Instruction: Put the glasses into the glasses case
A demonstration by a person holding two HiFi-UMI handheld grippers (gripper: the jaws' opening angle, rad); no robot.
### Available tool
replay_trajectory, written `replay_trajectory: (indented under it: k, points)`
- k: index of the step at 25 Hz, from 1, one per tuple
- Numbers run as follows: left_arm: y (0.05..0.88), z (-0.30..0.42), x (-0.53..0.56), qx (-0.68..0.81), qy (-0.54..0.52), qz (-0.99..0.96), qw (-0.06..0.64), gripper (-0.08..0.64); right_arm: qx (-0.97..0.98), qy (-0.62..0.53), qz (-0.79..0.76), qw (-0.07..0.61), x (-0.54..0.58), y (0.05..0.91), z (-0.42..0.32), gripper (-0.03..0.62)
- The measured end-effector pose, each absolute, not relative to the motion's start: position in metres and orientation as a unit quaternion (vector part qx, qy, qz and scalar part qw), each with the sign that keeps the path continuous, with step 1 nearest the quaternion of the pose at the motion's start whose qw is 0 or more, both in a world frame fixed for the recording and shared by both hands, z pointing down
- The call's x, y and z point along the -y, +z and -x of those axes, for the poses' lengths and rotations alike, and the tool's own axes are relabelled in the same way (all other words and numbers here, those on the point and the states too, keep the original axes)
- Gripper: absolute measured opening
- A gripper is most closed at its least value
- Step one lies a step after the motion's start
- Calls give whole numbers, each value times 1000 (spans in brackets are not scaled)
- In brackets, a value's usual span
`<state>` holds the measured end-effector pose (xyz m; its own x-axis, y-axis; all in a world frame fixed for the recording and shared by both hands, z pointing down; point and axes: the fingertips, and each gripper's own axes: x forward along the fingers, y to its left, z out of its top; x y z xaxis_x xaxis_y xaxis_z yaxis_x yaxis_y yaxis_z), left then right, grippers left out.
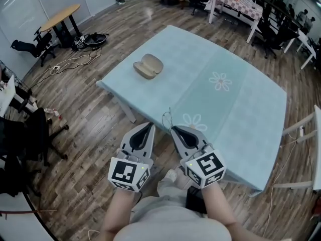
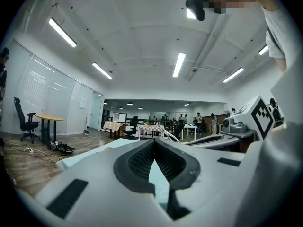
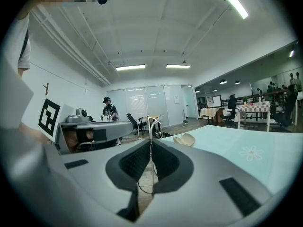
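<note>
Right gripper view: pinching thin wire glasses [image 3: 150,122] in right gripper [image 3: 150,143] at table [image 1: 241,109] edge. Holding left gripper [image 2: 154,142] pressed together, empty. Seeing glasses case [image 1: 148,66] open, well apart on table.

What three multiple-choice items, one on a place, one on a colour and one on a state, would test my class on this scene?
1. Where does the glasses case lie?
A. On the floor
B. On the tablecloth, near its far left corner
C. On an office chair

2. What colour is the tablecloth?
A. Red
B. Black
C. Light blue

3. How is the right tool?
A. Shut on the glasses
B. Wide open and empty
C. Shut on the glasses case

Answers:
1 B: the head view shows it there, far from both tools.
2 C: pale blue with white flower prints.
3 A: the right gripper view shows the thin wire frame pinched between closed jaws.
</note>
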<state>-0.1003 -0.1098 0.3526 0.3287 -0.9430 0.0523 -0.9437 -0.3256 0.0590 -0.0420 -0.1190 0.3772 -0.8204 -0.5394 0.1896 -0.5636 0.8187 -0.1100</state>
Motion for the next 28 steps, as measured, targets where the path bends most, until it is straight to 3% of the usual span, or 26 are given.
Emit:
replay_trajectory:
  k: [28]
  points:
    - [367, 131, 184, 602, -12, -797, 51, 8, 955, 78, -276, 79, 188, 387, 58, 15]
